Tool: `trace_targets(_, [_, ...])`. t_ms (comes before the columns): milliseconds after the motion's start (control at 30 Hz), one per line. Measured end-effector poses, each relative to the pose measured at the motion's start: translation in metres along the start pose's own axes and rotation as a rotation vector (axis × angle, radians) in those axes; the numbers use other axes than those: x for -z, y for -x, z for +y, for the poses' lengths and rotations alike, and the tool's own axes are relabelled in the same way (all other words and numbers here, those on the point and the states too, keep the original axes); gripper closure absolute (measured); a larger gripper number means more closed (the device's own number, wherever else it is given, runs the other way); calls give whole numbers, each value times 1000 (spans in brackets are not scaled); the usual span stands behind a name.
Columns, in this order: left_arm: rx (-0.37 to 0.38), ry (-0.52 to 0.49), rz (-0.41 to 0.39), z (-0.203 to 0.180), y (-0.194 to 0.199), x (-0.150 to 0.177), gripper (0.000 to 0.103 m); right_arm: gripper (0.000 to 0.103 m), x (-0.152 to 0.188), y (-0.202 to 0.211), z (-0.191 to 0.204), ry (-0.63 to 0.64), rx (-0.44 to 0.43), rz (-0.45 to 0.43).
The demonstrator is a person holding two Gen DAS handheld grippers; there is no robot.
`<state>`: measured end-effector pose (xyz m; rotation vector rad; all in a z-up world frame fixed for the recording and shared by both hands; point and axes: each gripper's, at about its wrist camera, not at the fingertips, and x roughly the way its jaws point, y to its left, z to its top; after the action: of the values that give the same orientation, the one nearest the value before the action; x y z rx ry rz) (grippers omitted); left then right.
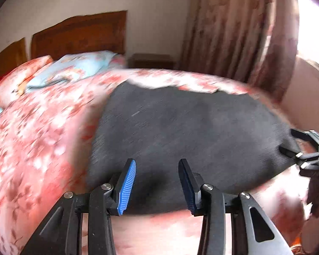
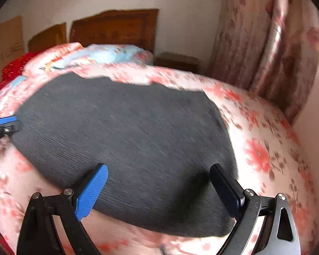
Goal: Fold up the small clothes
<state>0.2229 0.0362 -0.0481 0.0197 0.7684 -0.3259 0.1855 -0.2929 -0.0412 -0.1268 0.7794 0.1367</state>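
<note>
A dark grey ribbed garment lies flat on the floral bedspread; it also shows in the right wrist view. My left gripper is open and empty, just above the garment's near edge. My right gripper is open and empty over the garment's near right part. In the left wrist view the right gripper shows at the garment's right corner, jaws apart. In the right wrist view the left gripper shows at the garment's left edge. Both views are motion-blurred.
The pink floral bedspread covers the bed. Light blue pillows lie near the wooden headboard. A small nightstand and floral curtains stand at the far right. A red cloth lies at the far left.
</note>
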Motion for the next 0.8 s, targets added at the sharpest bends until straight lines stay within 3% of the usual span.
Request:
trace_targets(133, [-18,-86,62,-27,-24,-8,61,0,-6,-5,34,76,-55,-1])
trace_targets(233, [-18,-90,50,-28,-24,-3,60,0,1,-13,44,110,-48,29])
trace_targets(467, [-35,-18,60,2,-11,4,60,0,8,-6,-5,18,-53,25])
trace_targets(533, [-19,18,48,6,-10,-6,60,0,3,-6,-5,12,-9,33])
trace_targets(633, [-15,-10,17,-4,-19,-33,60,0,-16,-11,-1,-27,-65,18])
trace_targets(800, [-50,-99,-8,-32,-53,-81,60,0,-62,-45,53,144,-86,39])
